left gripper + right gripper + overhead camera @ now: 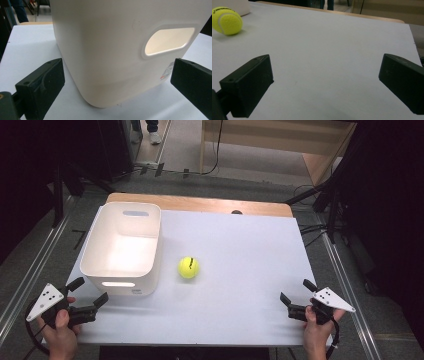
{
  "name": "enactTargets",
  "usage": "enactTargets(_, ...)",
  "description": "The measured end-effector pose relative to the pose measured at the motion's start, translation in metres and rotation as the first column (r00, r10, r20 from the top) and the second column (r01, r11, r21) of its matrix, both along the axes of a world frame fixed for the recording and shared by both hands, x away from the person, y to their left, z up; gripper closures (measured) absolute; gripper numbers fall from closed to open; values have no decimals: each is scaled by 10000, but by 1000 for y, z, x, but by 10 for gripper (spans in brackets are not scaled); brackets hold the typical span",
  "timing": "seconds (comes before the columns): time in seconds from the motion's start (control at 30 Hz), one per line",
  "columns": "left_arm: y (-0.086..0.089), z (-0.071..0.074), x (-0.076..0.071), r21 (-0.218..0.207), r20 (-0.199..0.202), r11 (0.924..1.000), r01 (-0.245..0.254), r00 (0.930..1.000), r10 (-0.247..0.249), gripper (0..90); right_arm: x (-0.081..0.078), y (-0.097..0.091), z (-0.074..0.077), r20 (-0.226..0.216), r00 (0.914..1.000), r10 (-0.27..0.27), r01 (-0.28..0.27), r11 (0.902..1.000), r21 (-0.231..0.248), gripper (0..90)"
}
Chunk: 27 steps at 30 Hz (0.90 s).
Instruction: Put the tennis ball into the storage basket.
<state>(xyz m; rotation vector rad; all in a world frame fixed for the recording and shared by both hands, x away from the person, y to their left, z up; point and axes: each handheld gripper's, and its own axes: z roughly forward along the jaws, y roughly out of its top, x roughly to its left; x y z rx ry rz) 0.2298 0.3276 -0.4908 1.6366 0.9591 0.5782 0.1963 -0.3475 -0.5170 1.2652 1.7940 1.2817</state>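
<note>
Both hands wait at the near edge of the table [240, 320] — nothing is gripped. The left gripper [91, 292] sits just beside the near wall of the white bin [121, 285], jaws spread wide, the bin's corner ahead of them and untouched. The right gripper [296, 296] rests at the near right, jaws wide apart over bare tabletop. The tennis ball [189, 267] lies in the open just right of the bin, well apart from both grippers. It looks like the opening step — next, one gripper likely has to reach across, straddle the ball and close on it.
</note>
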Motion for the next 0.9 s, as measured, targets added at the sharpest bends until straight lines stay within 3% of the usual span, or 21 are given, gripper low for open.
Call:
enactTargets(0.47, -2, -1, 1, 112, -25, 9999, -3, 10000, 3, 0, 2, 10, 13, -227, 9990, 382, -387, 9991, -194, 0)
enactTargets(0.7, -2, -2, 1, 120, -27, 9999, -36, 10000, 37, 0, 8, 28, 27, -385, 9944, 982, -995, 9944, -357, 0)
enactTargets(0.9, -3, -2, 1, 148, -35, 9998, -103, 9999, 103, 0, 22, 52, 38, -488, 9847, 1672, -1694, 9846, -443, 0)
